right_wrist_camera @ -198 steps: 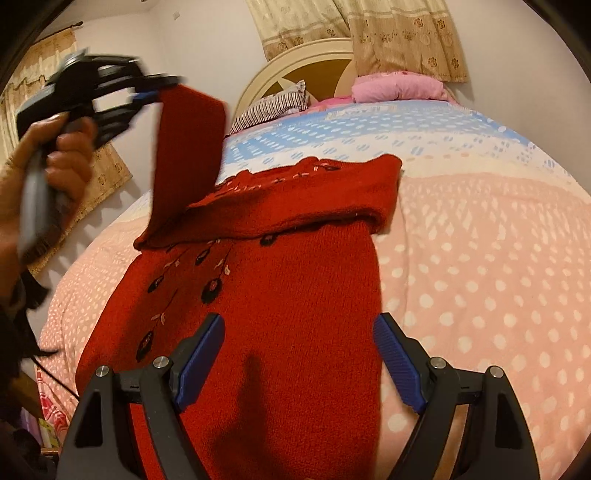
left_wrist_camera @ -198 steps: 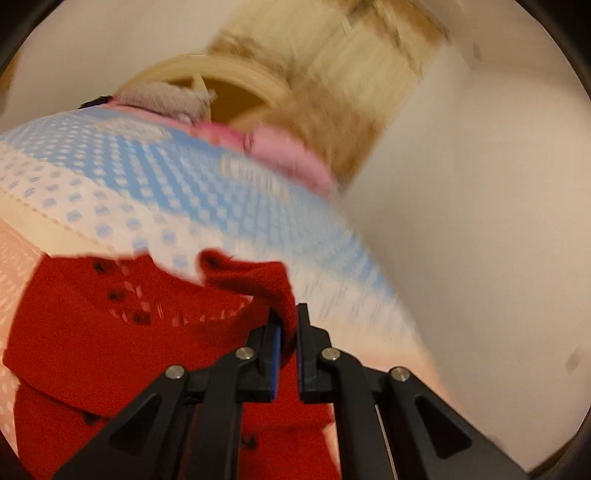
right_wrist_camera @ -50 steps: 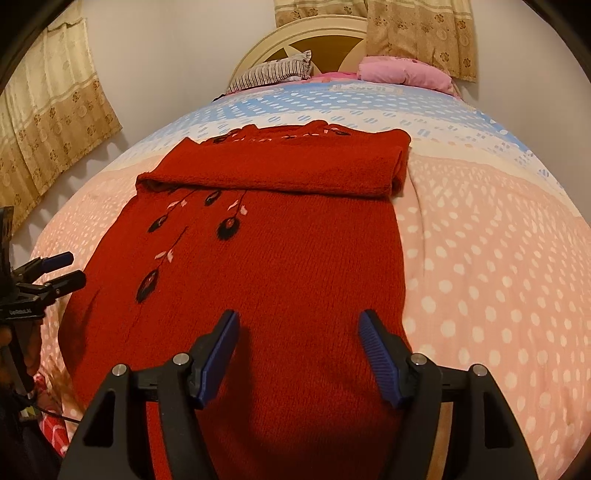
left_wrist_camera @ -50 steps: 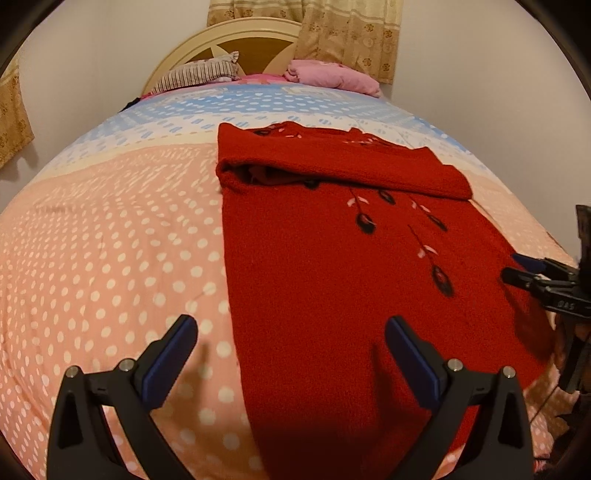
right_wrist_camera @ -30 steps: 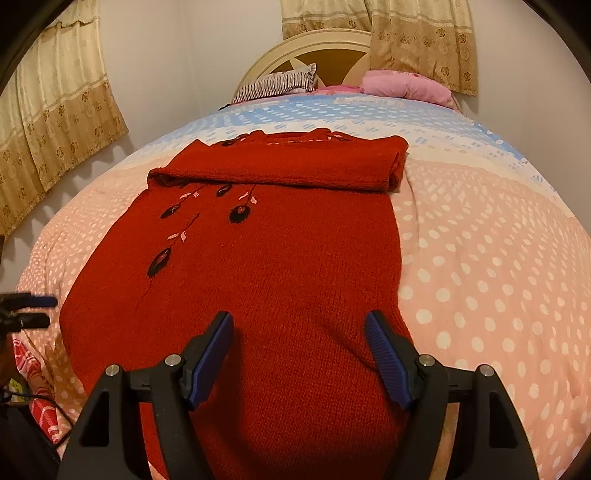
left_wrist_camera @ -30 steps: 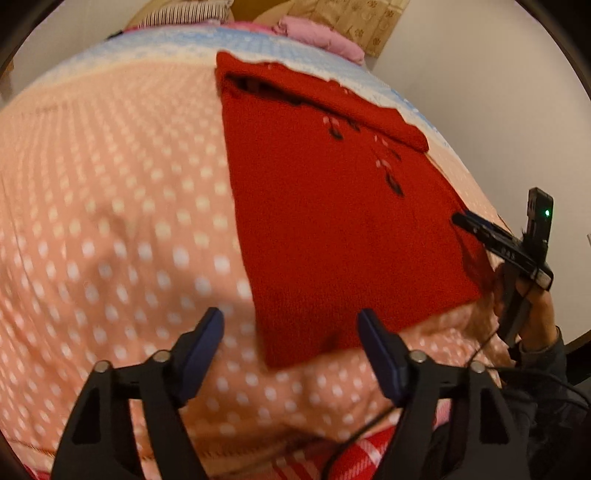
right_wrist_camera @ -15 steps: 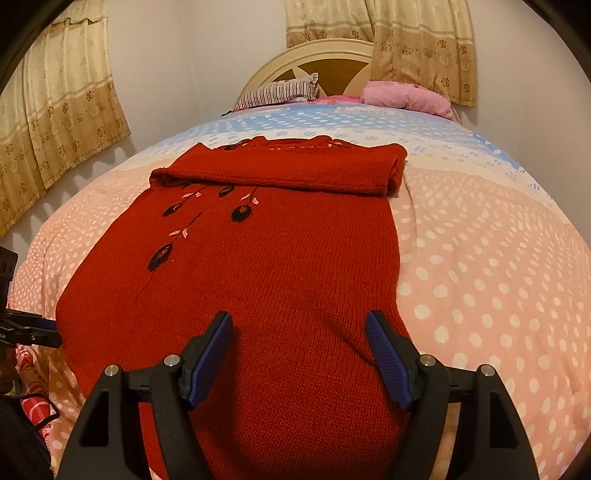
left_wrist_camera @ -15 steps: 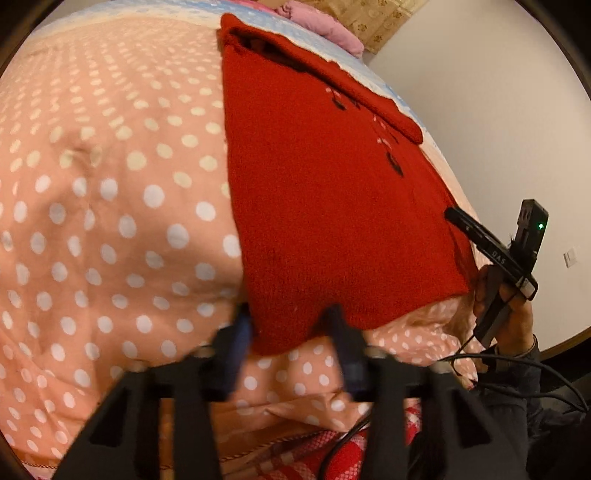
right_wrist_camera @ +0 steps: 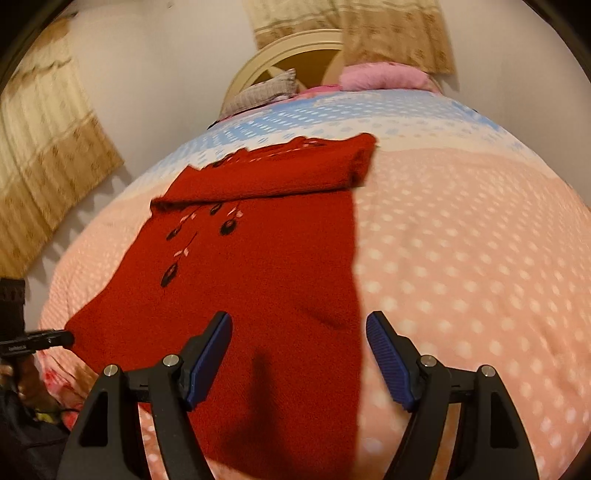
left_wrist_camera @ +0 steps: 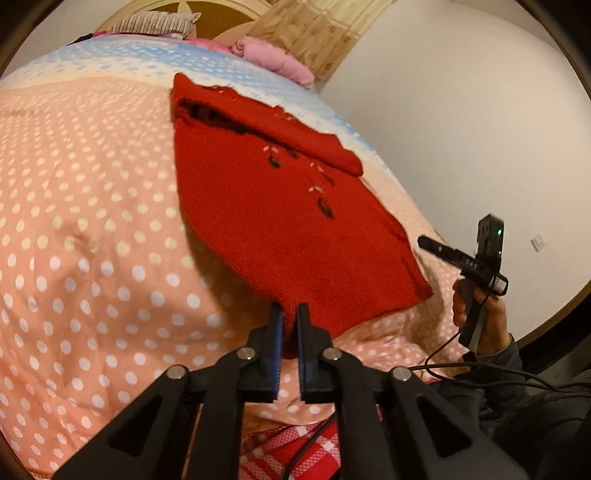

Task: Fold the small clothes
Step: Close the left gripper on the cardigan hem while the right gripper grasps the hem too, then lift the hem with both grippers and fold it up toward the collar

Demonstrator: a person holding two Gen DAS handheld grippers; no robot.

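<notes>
A red knitted sweater (left_wrist_camera: 280,218) with small dark flower marks lies on the bed, its sleeves folded across the far end (right_wrist_camera: 280,170). My left gripper (left_wrist_camera: 289,314) is shut on the sweater's near left hem corner. My right gripper (right_wrist_camera: 299,328) is open, its blue pads (right_wrist_camera: 384,350) spread over the near right hem of the sweater (right_wrist_camera: 258,295), touching nothing that I can see. The right gripper also shows in the left wrist view (left_wrist_camera: 424,242), just off the sweater's right corner. The left gripper tip shows in the right wrist view (right_wrist_camera: 68,336).
The bed has a pink polka-dot duvet (left_wrist_camera: 74,221) with a blue band at the far end (right_wrist_camera: 369,114). A pink pillow (right_wrist_camera: 384,75) and a striped pillow (left_wrist_camera: 147,26) lie by the headboard. A wall (left_wrist_camera: 461,110) runs along the right. A cable (left_wrist_camera: 480,373) hangs near the bed's foot.
My left gripper has closed on the near left hem corner of the sweater. My right gripper has come lower and closer over the near right hem, still open.
</notes>
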